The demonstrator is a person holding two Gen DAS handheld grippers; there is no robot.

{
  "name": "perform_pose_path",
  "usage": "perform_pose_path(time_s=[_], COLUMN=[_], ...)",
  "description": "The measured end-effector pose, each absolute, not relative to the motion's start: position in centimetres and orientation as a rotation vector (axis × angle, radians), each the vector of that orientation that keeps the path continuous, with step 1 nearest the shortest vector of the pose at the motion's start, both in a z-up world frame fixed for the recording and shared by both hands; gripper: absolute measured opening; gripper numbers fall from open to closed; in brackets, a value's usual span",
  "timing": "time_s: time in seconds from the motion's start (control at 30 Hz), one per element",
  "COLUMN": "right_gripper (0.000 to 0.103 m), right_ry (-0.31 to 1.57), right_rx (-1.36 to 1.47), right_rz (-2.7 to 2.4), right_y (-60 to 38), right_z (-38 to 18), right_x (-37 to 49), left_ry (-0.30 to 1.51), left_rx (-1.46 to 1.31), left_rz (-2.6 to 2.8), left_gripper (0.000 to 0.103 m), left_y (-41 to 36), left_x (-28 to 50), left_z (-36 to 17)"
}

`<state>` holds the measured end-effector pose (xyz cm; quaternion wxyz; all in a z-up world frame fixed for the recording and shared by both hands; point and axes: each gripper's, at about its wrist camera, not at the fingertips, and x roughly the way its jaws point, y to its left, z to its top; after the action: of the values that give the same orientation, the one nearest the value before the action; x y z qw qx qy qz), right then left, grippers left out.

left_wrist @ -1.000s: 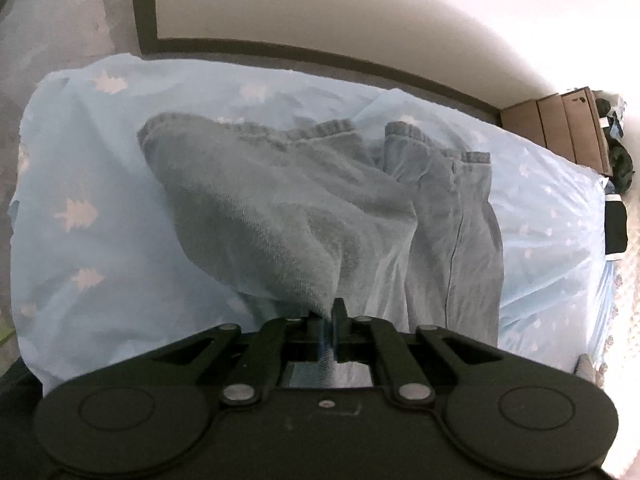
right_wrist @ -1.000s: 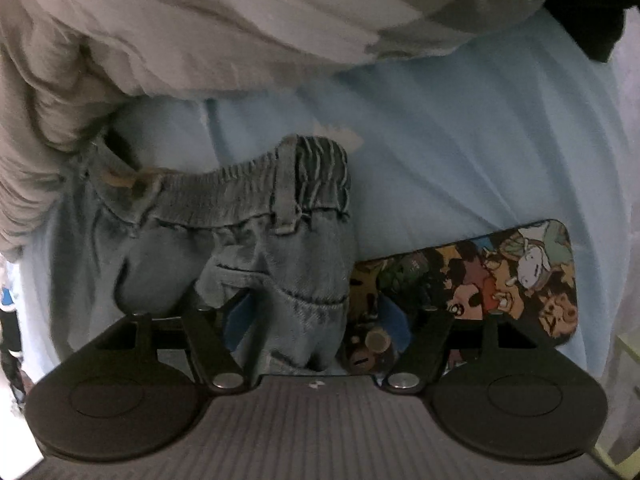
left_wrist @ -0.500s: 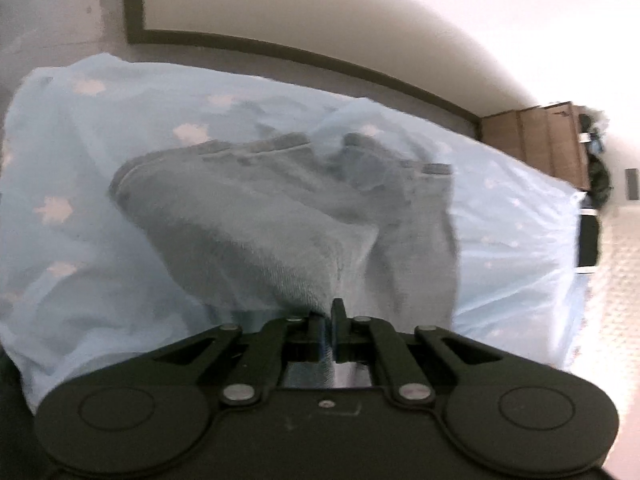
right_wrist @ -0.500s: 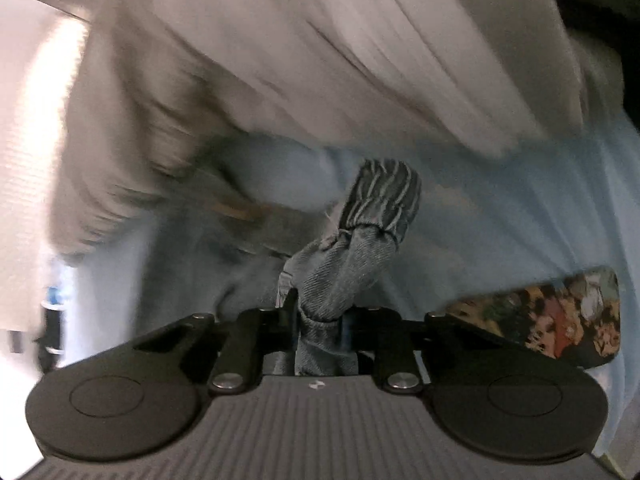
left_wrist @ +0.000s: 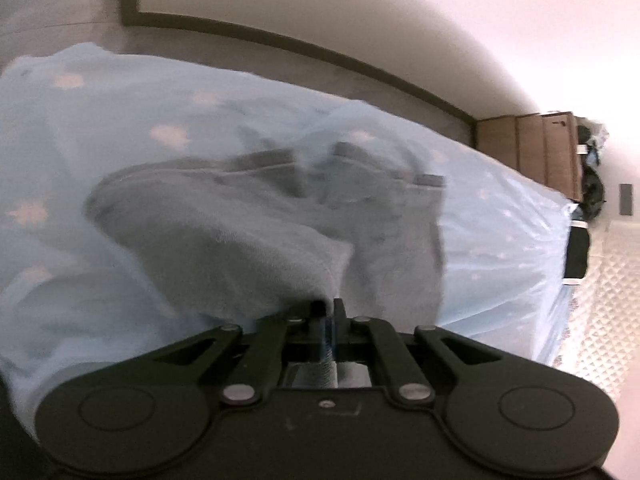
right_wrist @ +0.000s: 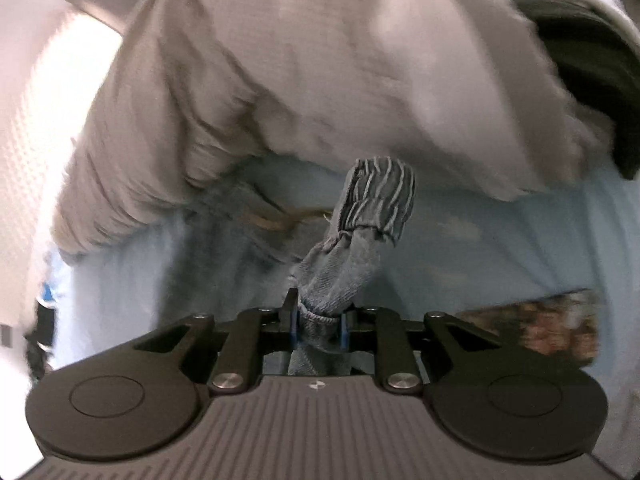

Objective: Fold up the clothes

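Blue-grey denim jeans (left_wrist: 224,240) lie rumpled on a light-blue bed sheet (left_wrist: 120,128) with pale star prints. In the left wrist view my left gripper (left_wrist: 328,306) is shut on a fold of the jeans' cloth, which rises from the bed to the jaws. In the right wrist view my right gripper (right_wrist: 318,312) is shut on a bunched piece of the jeans below the elastic waistband (right_wrist: 376,196), which stands up off the sheet (right_wrist: 500,240). The rest of the jeans trails left under a grey heap.
A heap of grey striped cloth (right_wrist: 320,80) fills the far side of the bed, with black cloth (right_wrist: 592,80) to its right. A flat cartoon-printed object (right_wrist: 560,320) lies right of my right gripper. Wooden cabinets (left_wrist: 532,152) stand beyond the bed's far corner.
My right gripper closed on the jeans by the waistband and lifted it off the sheet. My left gripper kept its hold and drew the cloth along; the bed looks farther off.
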<state>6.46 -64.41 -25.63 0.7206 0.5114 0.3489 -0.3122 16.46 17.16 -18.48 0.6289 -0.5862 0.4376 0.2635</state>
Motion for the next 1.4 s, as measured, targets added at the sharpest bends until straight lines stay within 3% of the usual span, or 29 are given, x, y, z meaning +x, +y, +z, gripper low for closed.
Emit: perform_pose_path(time_s=[0.2, 0.47, 1.03, 1.07, 1.13, 1.17, 1.2, 1.23, 1.4], right_gripper=[0.02, 0.02, 0.021, 0.022, 0.034, 0.041, 0.053, 0.059, 0.064], right_ry=[0.672, 0.715, 0.79, 0.801, 0.817, 0.819, 0.819, 0.815, 0.837], right_rx=[1.162, 1.116, 1.068, 1.059, 1.055, 1.056, 1.056, 1.049, 0.967], right_rz=[-0.611, -0.619, -0.635, -0.628, -0.599, -0.572, -0.543, -0.512, -0.394], right_y=[-64.1, -64.7, -65.3, -65.4, -65.6, -65.7, -65.7, -65.7, -64.5], right_z=[-23.8, -26.0, -29.0, -29.2, -29.5, -29.5, -29.4, -29.2, -27.5], right_x=[14.2, 22.9, 29.2, 29.4, 29.4, 29.3, 29.2, 29.0, 26.5], left_ry=[0.986, 1.07, 1.188, 1.187, 1.178, 1.184, 1.197, 1.209, 1.225], left_rx=[-1.322, -1.258, -1.105, -1.104, -1.097, -1.07, -1.027, -0.984, -0.791], left_rz=[0.575, 0.641, 0.608, 0.581, 0.488, 0.451, 0.423, 0.395, 0.209], left_gripper=[0.002, 0.002, 0.005, 0.012, 0.028, 0.047, 0.06, 0.061, 0.061], left_y=[14.5, 11.3, 8.0, 7.9, 7.5, 7.0, 6.5, 6.0, 1.6], left_x=[26.0, 36.2, 45.0, 45.1, 45.5, 45.6, 45.7, 45.7, 44.2], left_z=[-18.1, -20.8, -25.1, -25.4, -25.5, -25.3, -25.0, -24.7, -23.2])
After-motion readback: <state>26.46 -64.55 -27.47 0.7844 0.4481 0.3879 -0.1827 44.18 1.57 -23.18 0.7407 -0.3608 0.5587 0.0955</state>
